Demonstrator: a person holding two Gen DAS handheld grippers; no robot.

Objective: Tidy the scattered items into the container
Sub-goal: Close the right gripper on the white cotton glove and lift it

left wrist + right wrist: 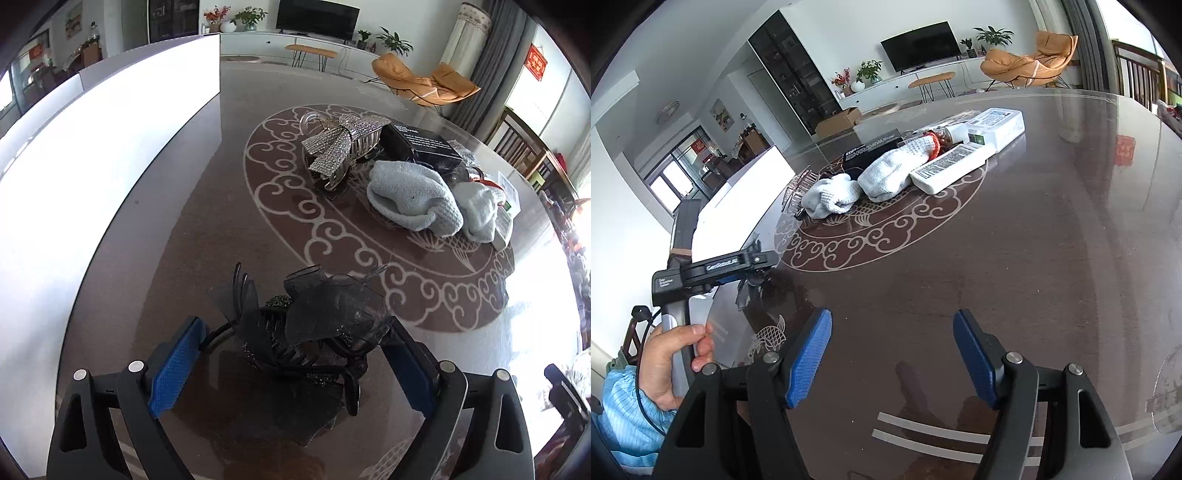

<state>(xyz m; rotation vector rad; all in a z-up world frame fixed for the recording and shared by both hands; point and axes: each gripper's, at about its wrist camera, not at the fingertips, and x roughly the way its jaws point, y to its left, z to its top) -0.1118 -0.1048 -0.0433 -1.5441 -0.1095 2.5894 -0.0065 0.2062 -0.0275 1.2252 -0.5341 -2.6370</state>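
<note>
A hair clip (310, 325) is set on the table (192, 258) near the container (110, 155) on its left; farther back, socks (413, 199) are piled (beside a box (421, 144)).

The right gripper (892, 354) hung with jaws apart and nothing between them over the dark table (1052, 258). At the left, a hand (670, 363) held the left gripper (753, 271) beside a white container (746, 184). Farther off lay two socks (833, 197), a remote (947, 166), a black box (871, 149) and a white box (995, 127).
</note>
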